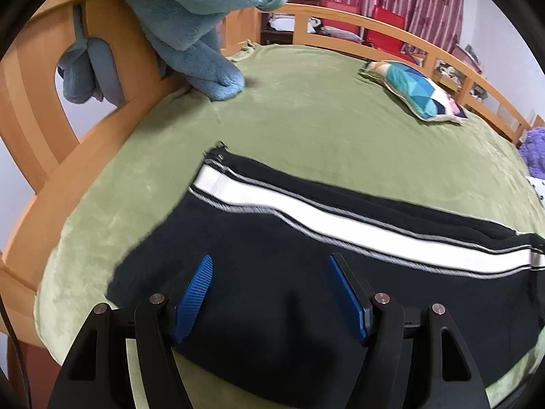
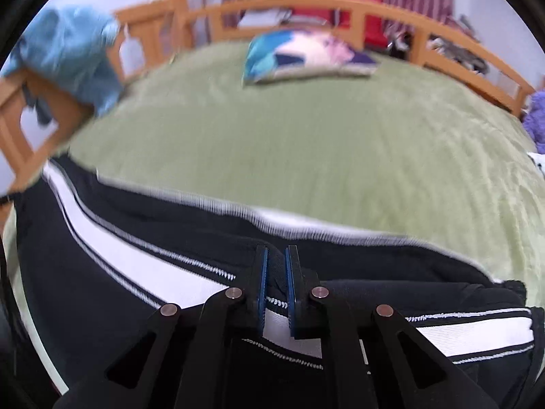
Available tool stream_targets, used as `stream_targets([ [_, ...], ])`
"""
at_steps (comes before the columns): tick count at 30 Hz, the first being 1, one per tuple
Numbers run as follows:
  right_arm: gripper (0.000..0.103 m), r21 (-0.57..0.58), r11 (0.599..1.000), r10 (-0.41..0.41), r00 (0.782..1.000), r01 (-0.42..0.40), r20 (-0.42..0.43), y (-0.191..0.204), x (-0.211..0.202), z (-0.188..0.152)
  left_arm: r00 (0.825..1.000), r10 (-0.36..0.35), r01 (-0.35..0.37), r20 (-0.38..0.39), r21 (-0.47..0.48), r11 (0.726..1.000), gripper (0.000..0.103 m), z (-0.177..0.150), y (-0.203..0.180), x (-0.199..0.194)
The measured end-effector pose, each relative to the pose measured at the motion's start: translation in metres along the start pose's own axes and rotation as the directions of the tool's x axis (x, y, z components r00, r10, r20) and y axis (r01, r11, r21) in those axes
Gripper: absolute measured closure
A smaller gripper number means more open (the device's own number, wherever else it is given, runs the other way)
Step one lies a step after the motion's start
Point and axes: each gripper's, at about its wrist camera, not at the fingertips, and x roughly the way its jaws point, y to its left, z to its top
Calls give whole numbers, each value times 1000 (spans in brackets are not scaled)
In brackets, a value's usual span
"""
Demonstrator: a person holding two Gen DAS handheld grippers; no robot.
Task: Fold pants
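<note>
Black pants [image 1: 272,289] with a broad white side stripe [image 1: 340,221] lie on the green bed cover [image 1: 306,119]. My left gripper [image 1: 270,262] hovers open just above the black cloth, holding nothing. In the right wrist view the same pants [image 2: 119,245] stretch across the lower half of the frame. My right gripper [image 2: 276,255] is shut on a raised fold of the pants, with black cloth pinched between its blue pads [image 2: 262,283]. This view is blurred by motion.
A blue fleece blanket [image 1: 190,17] hangs over the wooden bed frame [image 1: 44,109] at the left. A blue patterned pillow [image 1: 415,92] lies at the far right of the bed. A wooden rail [image 1: 374,30] runs along the far side. A purple plush [image 1: 534,150] sits at the right edge.
</note>
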Motion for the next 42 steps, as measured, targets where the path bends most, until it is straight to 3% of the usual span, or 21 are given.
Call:
stream_targets([
  [3,94,40,999,-11,1000,11,6,-5,17,10,1000,21,-21,19,-22,1000,35,17,10,8],
  [5,95,101,995,-19,999,23,-42,-11,42,9,999,31,-30,24,-33,999,35,29,18,17],
  [6,103,111,992,-56,996,64,-75,-12,53,6,999,39,-38,20,-33,999,35,35,20,22],
  [9,102,127,987,-83,991,97,-109,-12,62,0,999,37,-37,13,-26,999,35,51,26,39],
  [11,97,162,983,-79,994,89,-71,-13,47,-2,999,34,-34,2,-15,999,35,59,28,51],
  [13,70,187,978,-89,996,93,-28,-13,31,0,1000,30,-30,-2,3,1000,37,67,29,64],
  [15,52,192,973,-129,992,127,-6,-11,16,-1,999,36,-35,-9,28,999,42,72,27,75],
  [16,48,189,971,-152,988,150,-1,-9,9,-1,999,43,-43,-14,37,998,43,74,28,81],
  [19,48,189,963,-193,981,192,-17,-3,-1,-6,997,65,-63,-46,36,997,53,79,32,102],
  [21,48,203,956,-208,978,210,-27,0,-4,-14,993,39,-36,-108,29,999,76,81,33,122],
  [23,48,212,953,-212,977,215,-37,3,-3,-18,991,34,-25,-127,69,997,83,79,29,132],
  [27,48,234,941,-241,969,245,-47,7,0,-24,997,-70,70,35,6,998,85,94,47,92],
  [31,48,267,928,-265,964,259,-13,7,-10,-22,991,-94,95,94,-10,995,85,109,56,84],
  [34,48,280,923,-267,964,262,-23,6,-11,-21,999,-46,46,-11,18,999,82,107,46,115],
  [36,48,280,925,-258,965,258,-40,7,-11,-22,996,13,-11,-83,35,999,75,100,42,131],
  [38,48,278,924,-257,965,262,-55,9,-12,-24,997,9,-8,-81,18,1000,73,95,44,124],
  [40,48,269,926,-258,964,264,-57,13,-18,-26,998,7,-7,-58,14,1000,60,93,47,107],
  [41,48,271,926,-258,965,262,-53,15,-22,-27,999,9,-9,-40,16,1000,45,92,48,96],
  [42,48,275,926,-255,966,258,-48,16,-26,-28,1000,14,-14,-14,18,1000,37,88,50,81],
])
